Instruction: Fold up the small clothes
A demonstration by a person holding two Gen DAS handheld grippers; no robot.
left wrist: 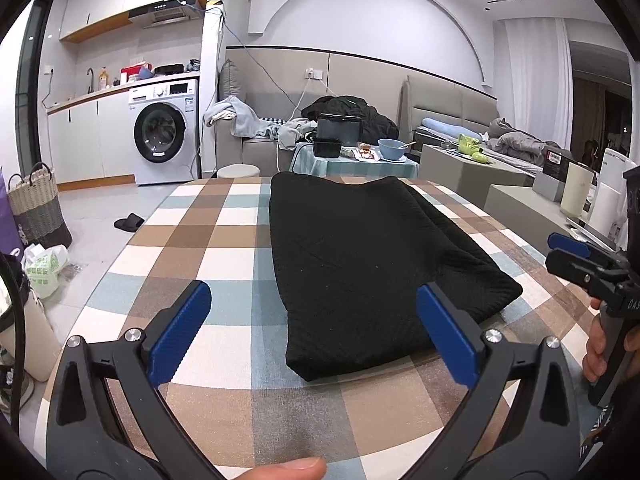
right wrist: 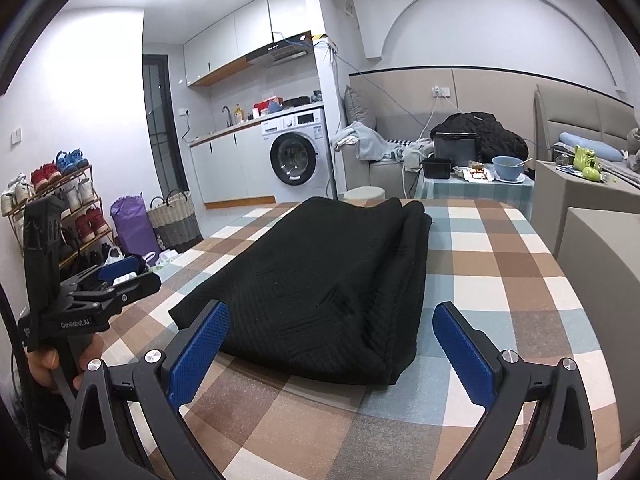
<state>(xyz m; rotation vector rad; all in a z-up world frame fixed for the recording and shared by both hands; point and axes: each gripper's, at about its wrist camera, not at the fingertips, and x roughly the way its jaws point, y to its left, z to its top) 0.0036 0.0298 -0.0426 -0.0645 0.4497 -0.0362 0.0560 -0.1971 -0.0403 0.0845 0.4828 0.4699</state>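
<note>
Spread wide, the blue fingers point(left wrist: 180, 330) of the left gripper point(left wrist: 314, 334) hold nothing; they hover above the checked tablecloth point(left wrist: 208, 236) just short of the near end of the black knit garment point(left wrist: 360, 260). Those of the right gripper point(right wrist: 334, 354) stand equally far apart and empty, at the near edge of the same garment. It lies folded into a long strip on the table, running away from both grippers, its layered edges stacked along the right side. A hand point(right wrist: 48, 366) grips the left gripper's handle.
</note>
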